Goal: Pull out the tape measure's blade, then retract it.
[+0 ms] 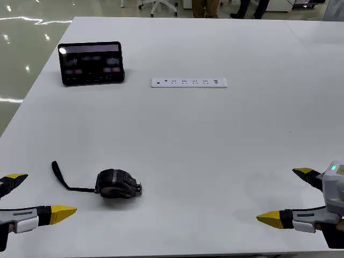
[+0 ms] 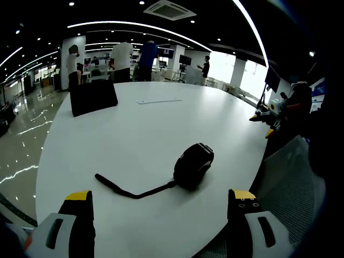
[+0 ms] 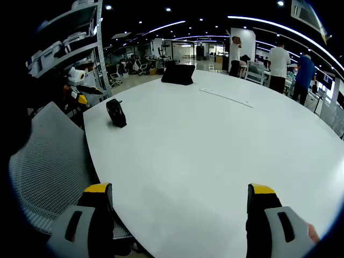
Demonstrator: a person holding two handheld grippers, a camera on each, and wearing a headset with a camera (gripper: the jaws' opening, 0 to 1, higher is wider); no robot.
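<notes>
Jaws first: my left gripper [image 1: 42,194] sits closest to me, just left of the tape measure [image 1: 117,184], with its yellow tips spread wide and nothing between them. My right gripper [image 1: 284,194] is well off to the right of the tape measure, at about the same nearness. Its jaws are just as wide and also empty.

The tape measure itself lies on the white table [image 1: 215,140] near my edge. It is a dark, rounded case, apart from both grippers. Its strap [image 1: 62,177] trails out from the case's left side toward the left gripper, curling up at the end. In the left gripper view the case lies straight ahead, between the two jaws but beyond their tips.

Farther back, beyond the tape measure and a little to its right, a white power strip [image 1: 188,82] lies flat. A tablet [image 1: 91,63] stands propped up beyond the tape measure and slightly to its left, its screen lit. Past the table's far edge, people [image 2: 122,59] stand in the room.
</notes>
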